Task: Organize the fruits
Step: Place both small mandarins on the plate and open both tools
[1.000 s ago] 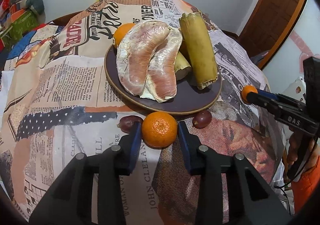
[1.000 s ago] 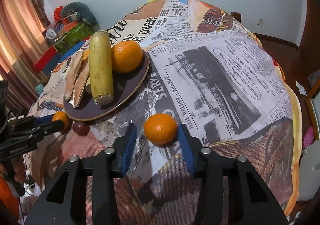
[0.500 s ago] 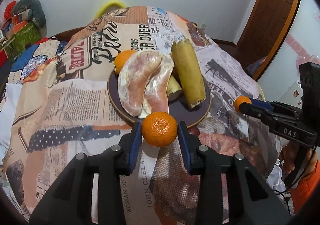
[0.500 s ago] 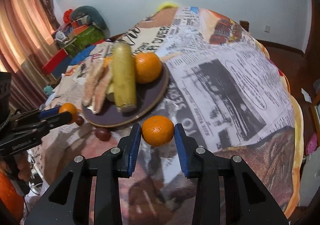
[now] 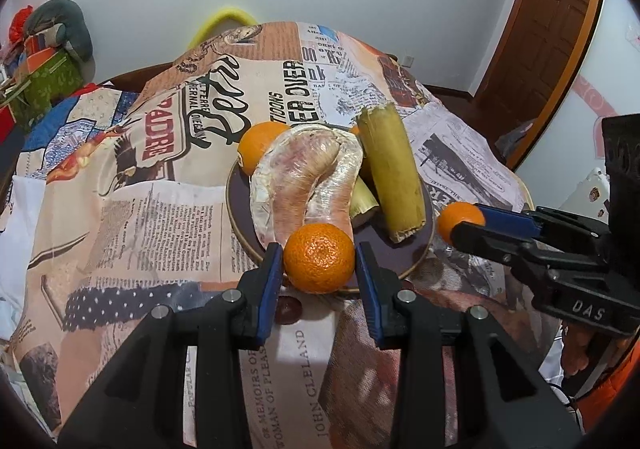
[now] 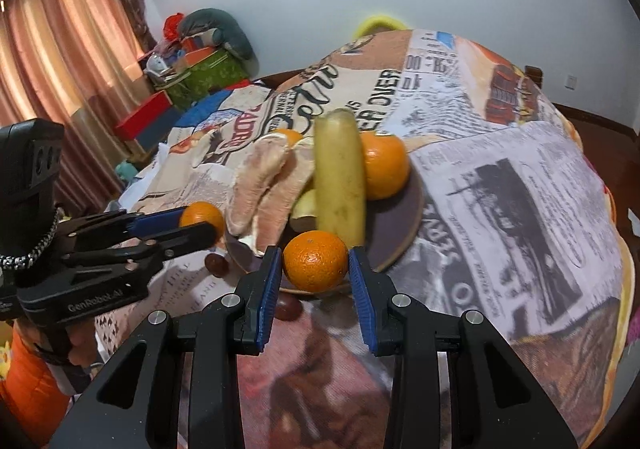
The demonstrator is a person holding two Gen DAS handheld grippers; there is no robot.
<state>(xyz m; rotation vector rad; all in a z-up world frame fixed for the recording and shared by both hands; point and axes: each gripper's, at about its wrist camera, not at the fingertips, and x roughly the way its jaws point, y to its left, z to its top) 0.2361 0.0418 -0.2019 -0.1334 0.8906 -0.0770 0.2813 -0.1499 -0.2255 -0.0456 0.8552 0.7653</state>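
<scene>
My left gripper (image 5: 319,263) is shut on a tangerine (image 5: 319,257) and holds it above the near rim of the dark round plate (image 5: 404,249). My right gripper (image 6: 315,268) is shut on another tangerine (image 6: 315,262), held over the plate's near edge (image 6: 400,233). The plate holds wrapped pomelo segments (image 5: 304,185), a yellow-green sugarcane piece (image 5: 392,173) and an orange (image 5: 260,145). Each gripper shows in the other's view, the right one (image 5: 460,223) and the left one (image 6: 200,221), both with their tangerines.
Two dark red grapes lie on the newspaper-print tablecloth (image 5: 160,209) just before the plate, one under my left gripper (image 5: 289,309), one under my right (image 6: 287,307), another beside it (image 6: 217,264). Boxes and bags (image 6: 192,65) stand at the far left by a curtain.
Both grippers lifted their tangerines off the cloth and carried them toward the plate. The grapes stayed on the cloth.
</scene>
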